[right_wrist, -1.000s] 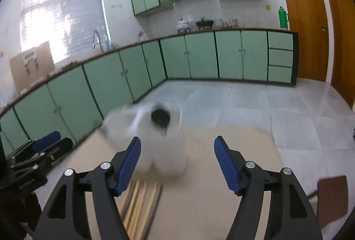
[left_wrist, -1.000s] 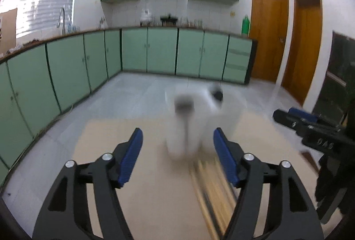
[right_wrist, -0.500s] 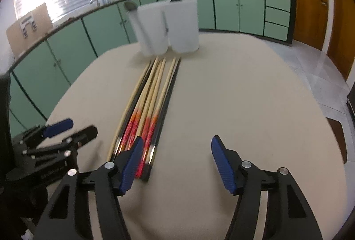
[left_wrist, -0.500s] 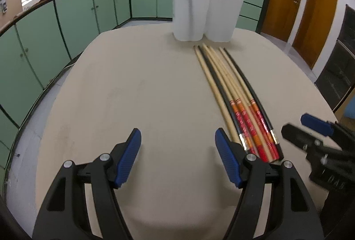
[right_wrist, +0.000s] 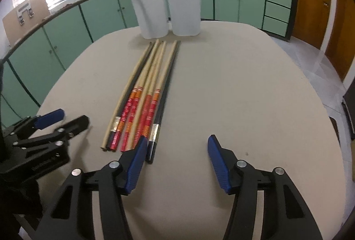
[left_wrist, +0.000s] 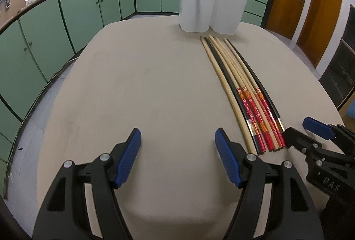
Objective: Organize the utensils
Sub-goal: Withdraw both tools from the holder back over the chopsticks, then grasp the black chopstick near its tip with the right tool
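A kitchen of pale green cupboards runs behind a beige bench, where a white twin-cup holder stands at the far end. The chopsticks lie in a tight row just before it, tips toward the holder: plain wooden ones, black ones, and several with red and orange patterned butts. The left tongs hang released over bare bench, beside the row. The right tongs are closing on nothing, the left pad just at the butt ends. The risk, as I judge it, is that packed sticks let a pad catch two at once, or nudge the row askew. A thin round stick may also roll from the grip.
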A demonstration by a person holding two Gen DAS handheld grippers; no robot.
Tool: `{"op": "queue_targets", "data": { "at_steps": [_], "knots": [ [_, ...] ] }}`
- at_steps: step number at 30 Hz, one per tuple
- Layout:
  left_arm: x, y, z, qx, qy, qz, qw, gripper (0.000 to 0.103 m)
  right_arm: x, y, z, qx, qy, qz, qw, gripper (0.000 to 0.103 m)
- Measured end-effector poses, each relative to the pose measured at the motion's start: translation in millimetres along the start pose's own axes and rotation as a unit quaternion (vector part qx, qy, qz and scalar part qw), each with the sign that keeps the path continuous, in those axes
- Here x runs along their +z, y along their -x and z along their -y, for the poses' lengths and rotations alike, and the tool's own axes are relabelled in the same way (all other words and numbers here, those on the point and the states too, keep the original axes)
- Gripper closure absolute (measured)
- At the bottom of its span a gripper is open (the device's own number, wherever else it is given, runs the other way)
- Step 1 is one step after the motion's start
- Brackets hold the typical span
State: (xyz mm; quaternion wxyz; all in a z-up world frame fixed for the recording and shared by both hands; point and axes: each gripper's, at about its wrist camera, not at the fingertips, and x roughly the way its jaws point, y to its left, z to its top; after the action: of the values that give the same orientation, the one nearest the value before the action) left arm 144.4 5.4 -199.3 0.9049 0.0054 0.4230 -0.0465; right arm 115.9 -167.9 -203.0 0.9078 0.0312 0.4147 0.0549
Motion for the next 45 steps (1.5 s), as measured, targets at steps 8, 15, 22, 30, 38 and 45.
{"op": "queue_targets", "data": {
  "at_steps": [8, 15, 22, 30, 38, 45],
  "knots": [
    [-3, 8, -1, 0.010, -0.002, 0.008, 0.9999, 0.034, -5, 9, 4, 0.021, -0.002, 0.011, 1.000, 0.052],
    [-6, 11, 1, 0.010, -0.009, 0.010, 0.9999, 0.033, -8, 5, -7, 0.025, 0.018, 0.004, 1.000, 0.069],
    [-7, 10, 12, -0.003, -0.019, 0.006, 0.9998, 0.031, -7, 2, -12, 0.021, 0.028, 0.000, 0.999, 0.088],
    [-9, 11, 31, -0.027, -0.033, 0.006, 0.9991, 0.028, -8, 5, 2, 0.007, 0.015, 0.004, 1.000, 0.096],
    [-8, 3, 37, -0.021, -0.037, -0.008, 0.9991, 0.025, -9, 5, 18, 0.014, -0.006, 0.006, 1.000, 0.096],
    [-9, 3, 29, -0.002, -0.031, -0.011, 0.9995, 0.024, -10, 6, 19, 0.018, -0.008, 0.005, 1.000, 0.096]
  ]
}}
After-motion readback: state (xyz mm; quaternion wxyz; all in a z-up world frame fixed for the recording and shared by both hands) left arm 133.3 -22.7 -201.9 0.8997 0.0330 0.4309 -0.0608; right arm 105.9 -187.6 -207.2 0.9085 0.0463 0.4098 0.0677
